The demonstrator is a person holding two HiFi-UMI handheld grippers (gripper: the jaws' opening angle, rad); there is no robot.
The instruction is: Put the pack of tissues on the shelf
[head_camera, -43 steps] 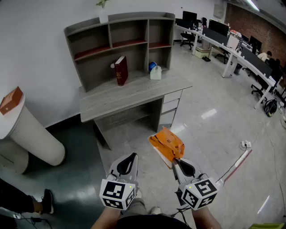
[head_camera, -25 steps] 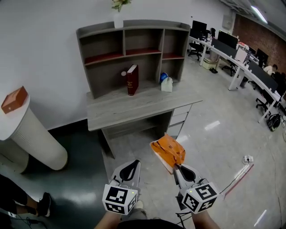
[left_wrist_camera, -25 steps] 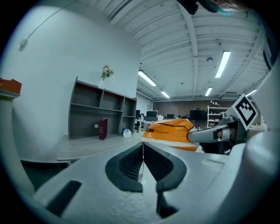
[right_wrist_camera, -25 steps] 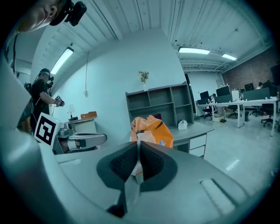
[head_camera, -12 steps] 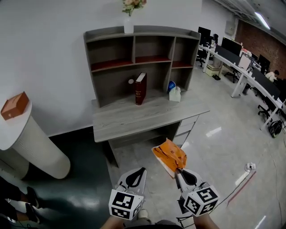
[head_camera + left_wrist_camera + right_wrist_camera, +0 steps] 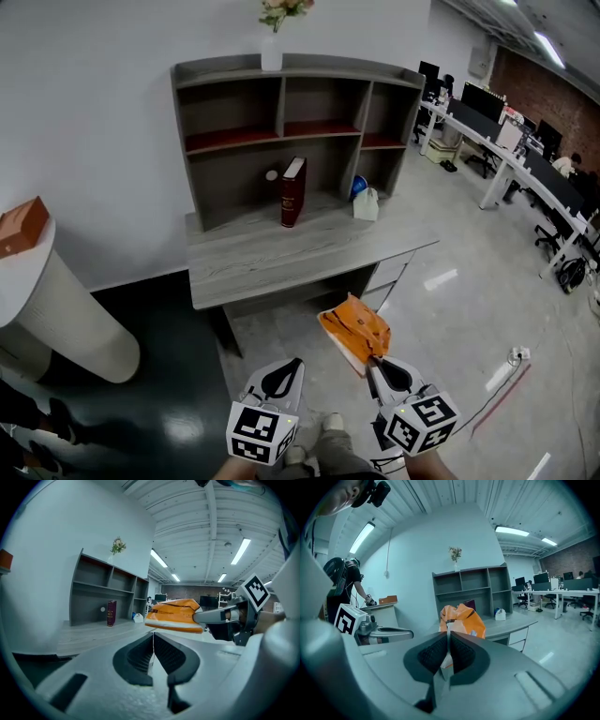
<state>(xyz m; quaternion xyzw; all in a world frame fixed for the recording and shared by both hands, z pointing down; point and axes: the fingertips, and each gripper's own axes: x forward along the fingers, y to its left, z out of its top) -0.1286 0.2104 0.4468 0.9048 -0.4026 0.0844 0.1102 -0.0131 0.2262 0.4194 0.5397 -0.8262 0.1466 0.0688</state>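
Head view: the orange pack of tissues (image 6: 354,330) is clamped at its near edge by the right hand-held gripper (image 6: 378,360), low in the frame, well apart from the shelf (image 6: 298,67). The left hand-held gripper (image 6: 289,367) is held closed and empty. A red book (image 6: 292,191) is stood in the shelf's wide lower bay, and a white jug (image 6: 367,203) at the lower right bay.

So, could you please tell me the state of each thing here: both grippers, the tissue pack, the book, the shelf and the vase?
left gripper: jaws shut, holding nothing.
right gripper: jaws shut on the pack of tissues.
pack of tissues: held in the air above the floor, not yet on the shelf.
red book: closed, standing upright.
shelf: open-fronted, without the pack.
vase: upright on top of the shelf, holding flowers.
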